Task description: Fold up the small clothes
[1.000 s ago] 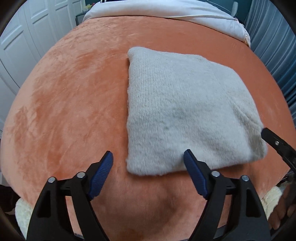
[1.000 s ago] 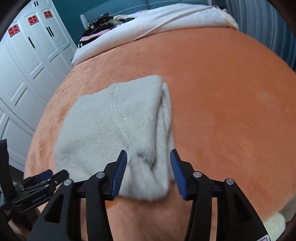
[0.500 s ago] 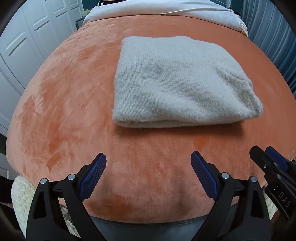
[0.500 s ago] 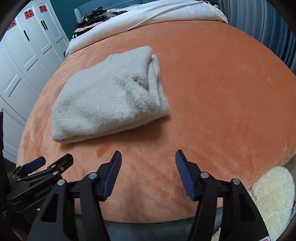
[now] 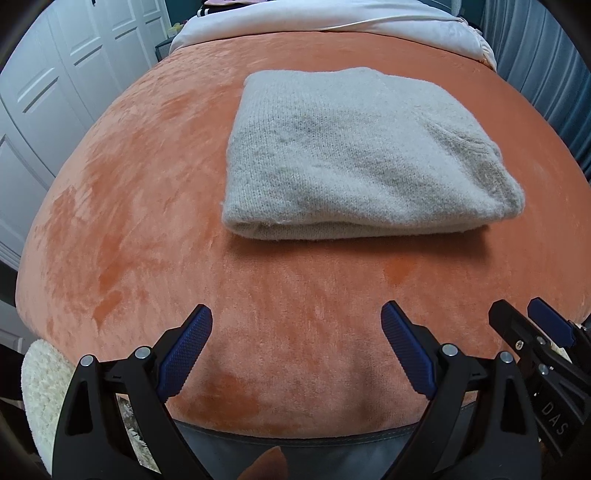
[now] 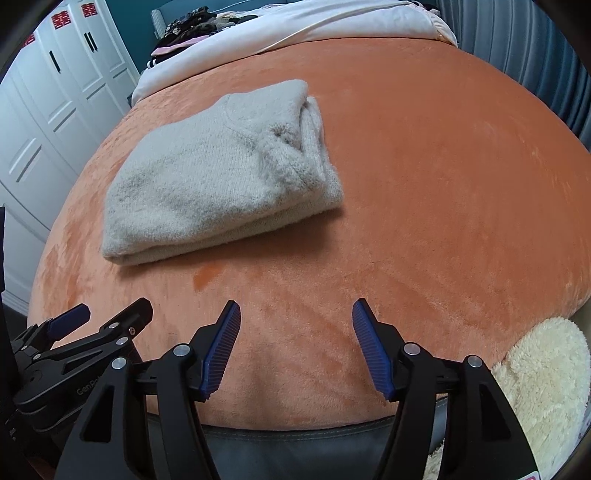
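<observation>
Both tools hang back at the near edge of the bed. Left gripper (image 5: 295,328) has its blue pads spread wide with nothing between them, only orange blanket (image 5: 155,206) showing through the gap. Right gripper (image 6: 295,325) is just the same, jaws parted and empty, sitting just off to the right of its partner, whose tip pokes into its lower-left corner.

Ahead of both sets of fingers, clear of them with a strip of bare plush between, lies the grey knitted garment (image 5: 354,155), a thick, squared-off bundle with its layered edge facing the tools. From the right gripper it sits ahead and to the left, with a bunched cuff or collar (image 6: 291,147) rolled along the side nearest that tool. My read: this piece is folded and set down flat, and the tools stand off open because there is nothing left to pinch on it.

Beyond the bundle, a white duvet (image 5: 332,18) crosses the far end, with dark clothes (image 6: 192,26) heaped past it, possibly the next items. White wardrobe doors (image 6: 55,92) stand far left.
</observation>
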A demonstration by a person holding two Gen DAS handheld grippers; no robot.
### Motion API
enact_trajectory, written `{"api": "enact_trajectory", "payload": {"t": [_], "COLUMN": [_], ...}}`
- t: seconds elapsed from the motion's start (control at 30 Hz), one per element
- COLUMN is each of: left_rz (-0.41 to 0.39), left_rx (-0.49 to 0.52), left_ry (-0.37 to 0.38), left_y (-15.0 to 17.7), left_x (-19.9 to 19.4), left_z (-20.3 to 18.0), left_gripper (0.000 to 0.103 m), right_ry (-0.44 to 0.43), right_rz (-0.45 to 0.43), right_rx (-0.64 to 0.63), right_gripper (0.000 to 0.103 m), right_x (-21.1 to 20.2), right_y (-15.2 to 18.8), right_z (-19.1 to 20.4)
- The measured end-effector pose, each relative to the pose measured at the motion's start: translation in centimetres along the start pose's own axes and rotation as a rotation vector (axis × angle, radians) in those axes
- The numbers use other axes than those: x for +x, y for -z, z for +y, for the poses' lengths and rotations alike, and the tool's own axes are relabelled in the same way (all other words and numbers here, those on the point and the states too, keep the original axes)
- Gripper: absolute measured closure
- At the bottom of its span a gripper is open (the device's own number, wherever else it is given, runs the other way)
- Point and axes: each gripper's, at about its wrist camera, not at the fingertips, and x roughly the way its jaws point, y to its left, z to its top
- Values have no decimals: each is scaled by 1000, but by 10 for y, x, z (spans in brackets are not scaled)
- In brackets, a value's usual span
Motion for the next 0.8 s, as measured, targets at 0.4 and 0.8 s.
{"api": "enact_trajectory", "payload": {"t": [0.4,0.8], "left_rz": [30,19], "left_rx": [-12,-23], "left_ry": [8,3], "left_y": [0,-2], "left_x": [8,6], "left_z": [1,4], "left_gripper": [10,10], "right_ry": [-3,26], "right_rz": [-5,-37], "right_rx": [-15,-25], "right_gripper": [39,35], "right_x": [1,0], "right_y": [-1,0], "right_z": [8,10]}}
